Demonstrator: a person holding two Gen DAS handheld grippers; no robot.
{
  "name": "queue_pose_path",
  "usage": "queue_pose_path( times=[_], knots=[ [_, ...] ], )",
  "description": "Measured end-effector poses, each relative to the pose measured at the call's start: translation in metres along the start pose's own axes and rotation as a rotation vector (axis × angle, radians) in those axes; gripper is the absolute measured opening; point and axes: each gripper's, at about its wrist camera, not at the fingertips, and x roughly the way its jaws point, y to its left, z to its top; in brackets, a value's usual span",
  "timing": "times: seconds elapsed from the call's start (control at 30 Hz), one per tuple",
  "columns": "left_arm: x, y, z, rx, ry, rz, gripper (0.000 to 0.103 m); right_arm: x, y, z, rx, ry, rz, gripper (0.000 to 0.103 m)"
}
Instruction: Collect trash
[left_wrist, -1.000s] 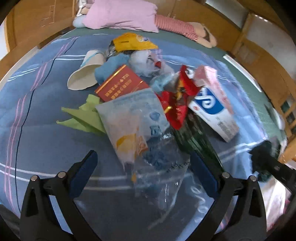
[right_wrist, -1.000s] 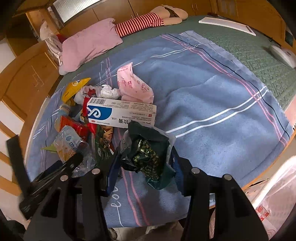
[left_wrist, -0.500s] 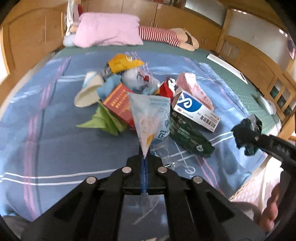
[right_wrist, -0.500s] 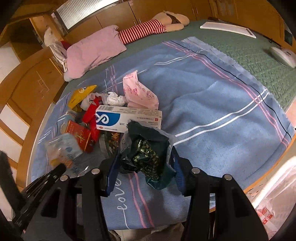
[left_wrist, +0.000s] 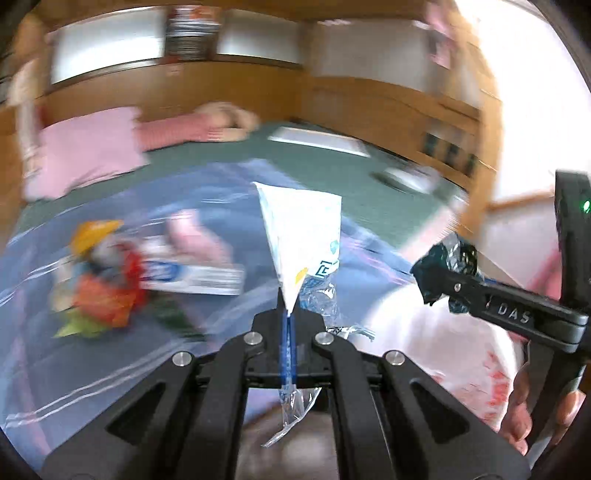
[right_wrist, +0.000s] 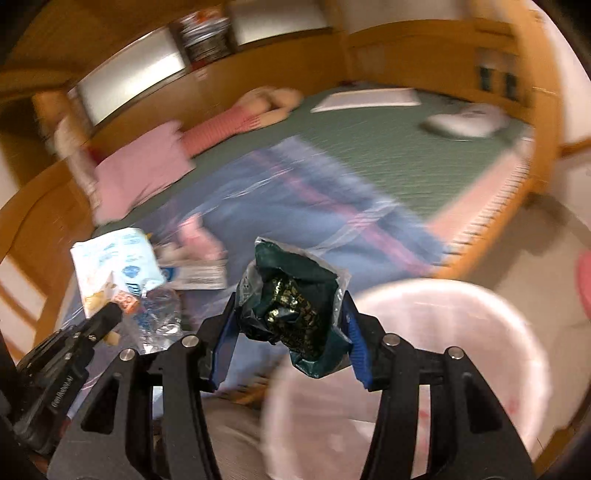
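My left gripper (left_wrist: 287, 325) is shut on a white and clear plastic wrapper (left_wrist: 303, 236) and holds it up in the air above the blue blanket (left_wrist: 110, 350). The wrapper also shows in the right wrist view (right_wrist: 114, 269). My right gripper (right_wrist: 290, 332) is shut on a crumpled dark green foil wrapper (right_wrist: 291, 302), also seen in the left wrist view (left_wrist: 443, 269). It hangs near the rim of a white bin bag (right_wrist: 443, 369). More trash (left_wrist: 103, 280) lies in a blurred pile on the blanket, with a white toothpaste box (left_wrist: 192, 277).
A pink pillow (left_wrist: 85, 155) and a striped stuffed toy (left_wrist: 192, 125) lie at the far side of the bed. Wooden bed rails and cabinets (right_wrist: 424, 55) surround it. The white bin bag (left_wrist: 461, 350) stands beside the bed's near edge. Both views are motion-blurred.
My left gripper shut on the plastic wrapper and lifted it off the pile. Both grippers swung right, away from the pile, toward the white bag. The right gripper kept its green wrapper.
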Motion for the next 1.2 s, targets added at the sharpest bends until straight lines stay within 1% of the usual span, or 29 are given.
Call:
queue_pose_path(
  times=[0.1, 0.13, 0.23, 0.3, 0.33, 0.37, 0.4, 0.43, 0.47, 0.53, 0.63, 0.77, 0.9, 0.97, 1.03, 1.07, 1.2],
  knots=[
    [0.028, -0.05, -0.004, 0.055, 0.07, -0.096, 0.002, -0.025, -0.041, -0.007, 0.045, -0.018, -0.097, 0.053],
    [0.037, -0.065, -0.007, 0.074, 0.093, -0.117, 0.002, -0.032, -0.058, -0.011, 0.071, -0.018, -0.132, 0.053],
    [0.057, -0.106, -0.019, 0.147, 0.145, -0.162, 0.002, -0.041, -0.087, -0.021, 0.119, -0.01, -0.189, 0.053],
    [0.062, -0.121, -0.028, 0.173, 0.173, -0.177, 0.003, -0.04, -0.104, -0.03, 0.137, 0.025, -0.229, 0.054],
    [0.066, -0.127, -0.032, 0.183, 0.195, -0.188, 0.008, -0.039, -0.107, -0.034, 0.142, 0.034, -0.234, 0.056],
    [0.067, -0.13, -0.035, 0.188, 0.21, -0.195, 0.029, -0.038, -0.112, -0.038, 0.151, 0.039, -0.24, 0.059],
    [0.067, -0.132, -0.036, 0.195, 0.219, -0.191, 0.044, -0.038, -0.115, -0.04, 0.156, 0.043, -0.245, 0.059],
    [0.066, -0.129, -0.038, 0.201, 0.203, -0.171, 0.064, -0.038, -0.116, -0.043, 0.157, 0.046, -0.25, 0.059],
    [0.062, -0.128, -0.038, 0.206, 0.174, -0.142, 0.067, -0.037, -0.117, -0.046, 0.16, 0.053, -0.249, 0.059],
    [0.059, -0.125, -0.034, 0.203, 0.167, -0.127, 0.069, -0.036, -0.12, -0.049, 0.165, 0.062, -0.242, 0.06],
    [0.055, -0.113, -0.028, 0.166, 0.159, -0.1, 0.071, -0.03, -0.116, -0.05, 0.158, 0.074, -0.235, 0.06],
    [0.049, -0.1, -0.023, 0.128, 0.147, -0.079, 0.072, -0.031, -0.111, -0.05, 0.149, 0.071, -0.223, 0.061],
    [0.04, -0.089, -0.016, 0.113, 0.114, -0.056, 0.074, -0.036, -0.111, -0.049, 0.151, 0.063, -0.218, 0.061],
    [0.034, -0.083, -0.013, 0.112, 0.096, -0.027, 0.077, -0.036, -0.109, -0.049, 0.149, 0.062, -0.216, 0.061],
    [0.03, -0.077, -0.009, 0.11, 0.083, 0.024, 0.078, -0.036, -0.107, -0.049, 0.141, 0.064, -0.215, 0.061],
    [0.029, -0.074, -0.007, 0.108, 0.078, 0.038, 0.081, -0.035, -0.103, -0.049, 0.13, 0.065, -0.219, 0.064],
    [0.017, -0.055, 0.0, 0.067, 0.053, 0.101, 0.086, -0.036, -0.091, -0.05, 0.107, 0.053, -0.203, 0.068]
  ],
)
